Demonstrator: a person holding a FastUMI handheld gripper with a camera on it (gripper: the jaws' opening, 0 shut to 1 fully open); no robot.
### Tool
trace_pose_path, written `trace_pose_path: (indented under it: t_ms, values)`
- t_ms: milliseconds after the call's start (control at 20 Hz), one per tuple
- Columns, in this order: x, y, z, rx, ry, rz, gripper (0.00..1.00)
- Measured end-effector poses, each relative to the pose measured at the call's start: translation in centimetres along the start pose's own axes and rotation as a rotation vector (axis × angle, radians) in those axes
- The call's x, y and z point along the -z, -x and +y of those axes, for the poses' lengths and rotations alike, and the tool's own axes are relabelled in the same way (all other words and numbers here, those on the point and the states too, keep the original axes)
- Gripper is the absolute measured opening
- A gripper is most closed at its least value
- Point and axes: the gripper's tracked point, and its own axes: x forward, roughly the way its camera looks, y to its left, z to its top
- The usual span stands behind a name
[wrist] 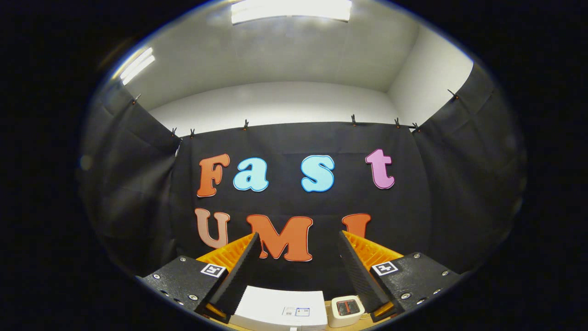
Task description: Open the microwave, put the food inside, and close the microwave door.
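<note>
Evidently held high and level, the hand-held gripper (pixel 298 266) has its fingers spread apart on nothing, likely poised to descend; the white microwave (pixel 280 308) (door apparently closed) sits low between them on the worktop (pixel 328 307).

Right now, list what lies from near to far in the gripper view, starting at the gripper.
Open gripper, nothing between its fingers → white box-shaped microwave top and small white timer-like device with a red face beside it → black cloth booth wall → white room wall → ceiling light panel.
</note>
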Motion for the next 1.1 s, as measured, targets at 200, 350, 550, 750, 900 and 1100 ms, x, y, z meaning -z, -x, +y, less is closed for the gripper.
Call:
trace_pose_path:
  t_ms: [200,350,550,750,900,1100]
  values:
    - [3.2,0.2,-0.3,0.014,-0.029,0.058,0.99]
    - [6.3,0.4,-0.5,0.027,-0.083,0.105,0.99]
    - [12.0,1.3,-0.9,0.053,-0.133,0.180,0.99]
    - [18.3,2.7,-0.3,0.046,-0.084,0.252,0.99]
    - [23.0,4.1,1.3,0.007,-0.038,0.312,0.99]
    - [29.5,5.7,2.4,-0.016,-0.012,0.427,0.99]
